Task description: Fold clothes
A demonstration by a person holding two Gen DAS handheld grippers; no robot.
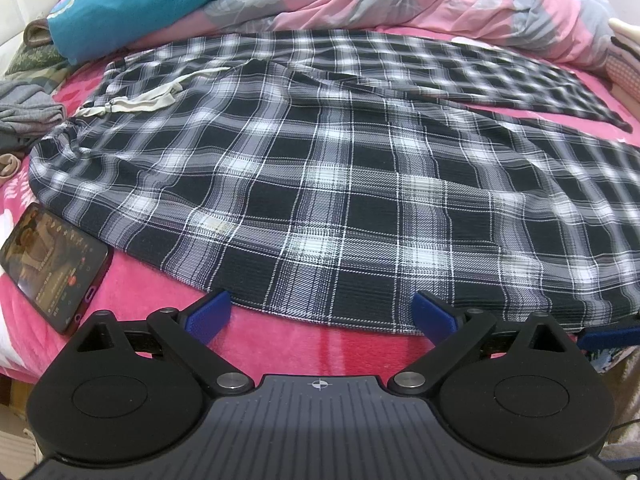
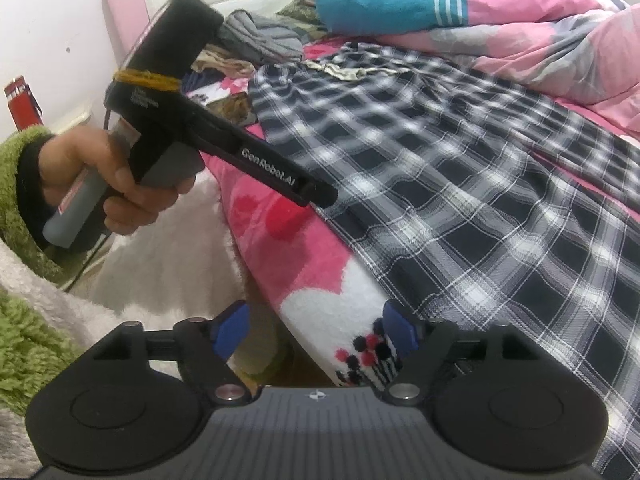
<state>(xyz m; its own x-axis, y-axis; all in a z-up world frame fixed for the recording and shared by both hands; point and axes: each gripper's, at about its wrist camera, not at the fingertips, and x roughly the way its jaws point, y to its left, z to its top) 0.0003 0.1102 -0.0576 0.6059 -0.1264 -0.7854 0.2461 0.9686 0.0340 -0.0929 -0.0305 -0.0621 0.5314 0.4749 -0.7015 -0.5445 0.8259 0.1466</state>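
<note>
Pink blanket covers the bed (image 1: 132, 280), and the plaid trousers (image 1: 320, 184) lie spread flat across it, legs running off to the right, waistband and pale drawstring (image 1: 156, 96) at the left. No fold shows yet, so by my judgement nearly all the folding remains. A phone (image 1: 52, 264) rests beside the near edge of the trousers. Both tools stand released: the left hand-held gripper (image 1: 320, 316) hovers at the near hem with nothing between its fingers, and the right hand-held gripper (image 2: 316, 332) gapes empty over the bed's edge.
</note>
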